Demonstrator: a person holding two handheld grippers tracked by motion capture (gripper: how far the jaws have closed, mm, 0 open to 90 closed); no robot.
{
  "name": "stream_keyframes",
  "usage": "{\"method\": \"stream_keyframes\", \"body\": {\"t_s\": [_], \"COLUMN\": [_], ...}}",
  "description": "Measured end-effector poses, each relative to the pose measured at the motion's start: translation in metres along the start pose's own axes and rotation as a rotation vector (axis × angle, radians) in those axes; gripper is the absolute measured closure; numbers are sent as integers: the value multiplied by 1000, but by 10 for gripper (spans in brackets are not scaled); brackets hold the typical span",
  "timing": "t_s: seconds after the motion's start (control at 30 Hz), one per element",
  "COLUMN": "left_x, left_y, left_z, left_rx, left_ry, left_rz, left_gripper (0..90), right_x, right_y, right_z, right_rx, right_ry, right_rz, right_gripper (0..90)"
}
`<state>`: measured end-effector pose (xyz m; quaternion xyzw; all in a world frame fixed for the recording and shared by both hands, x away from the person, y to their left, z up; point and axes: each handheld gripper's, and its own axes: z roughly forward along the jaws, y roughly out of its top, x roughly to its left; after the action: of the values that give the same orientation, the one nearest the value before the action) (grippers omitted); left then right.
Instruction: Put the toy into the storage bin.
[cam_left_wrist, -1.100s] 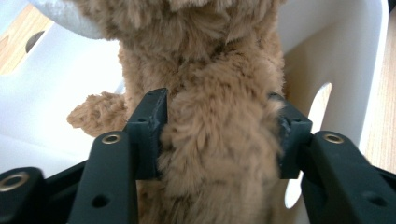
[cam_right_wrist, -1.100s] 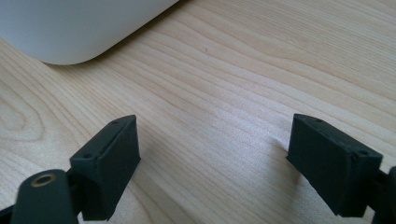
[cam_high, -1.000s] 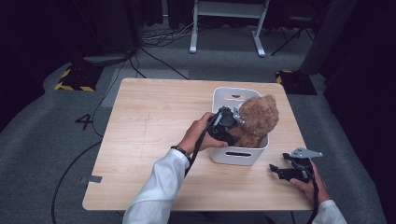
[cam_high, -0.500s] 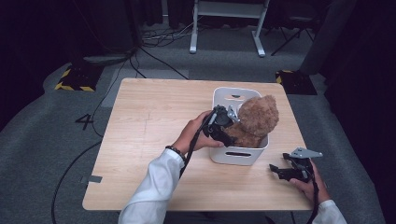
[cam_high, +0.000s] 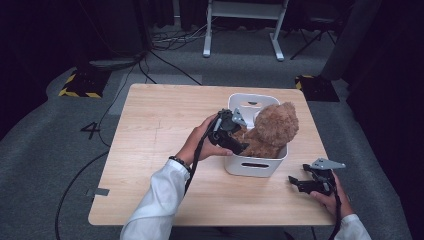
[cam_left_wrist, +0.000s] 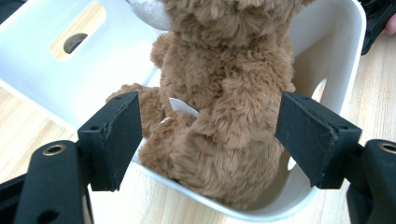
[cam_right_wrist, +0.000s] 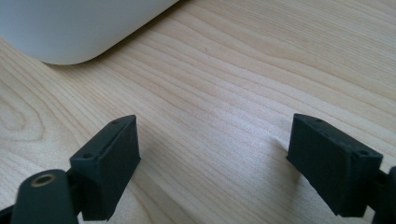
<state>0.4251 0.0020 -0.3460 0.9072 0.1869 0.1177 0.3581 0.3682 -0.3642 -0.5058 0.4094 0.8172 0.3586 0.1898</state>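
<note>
Item 1, brown teddy bear (cam_high: 270, 131): sits upright in the white bin (cam_high: 255, 165) at the table's (cam_high: 160, 125) right half, head above the rim; white tag visible on its body in your left gripper view (cam_left_wrist: 184, 106).
Item 2, your left gripper (cam_high: 235, 135): at the bin's left rim, pointed at the bear; jaws spread wide either side of the bear's body, not touching the fur; nothing grasped.
Item 3, your right gripper (cam_high: 305, 182): low over the tabletop near the front right corner, just beside the bin's front right; jaws released, wide apart, bare wood btwn them; bin corner (cam_right_wrist: 70, 28) at top left of its own view.
Item 4, floor: grey carpet w/ black cables (cam_high: 165, 60).
</note>
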Motion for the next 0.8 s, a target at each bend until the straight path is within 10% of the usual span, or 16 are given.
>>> {"method": "stream_keyframes", "body": {"t_s": [0.8], "left_x": [11], "left_y": [-28], "left_z": [-31], "left_rx": [-108], "left_ry": [89], "left_rz": [-53], "left_gripper": [168], "right_x": [0], "right_y": [0], "right_z": [0], "right_rx": [0], "right_ry": [0], "right_rz": [0], "right_gripper": [165]}}
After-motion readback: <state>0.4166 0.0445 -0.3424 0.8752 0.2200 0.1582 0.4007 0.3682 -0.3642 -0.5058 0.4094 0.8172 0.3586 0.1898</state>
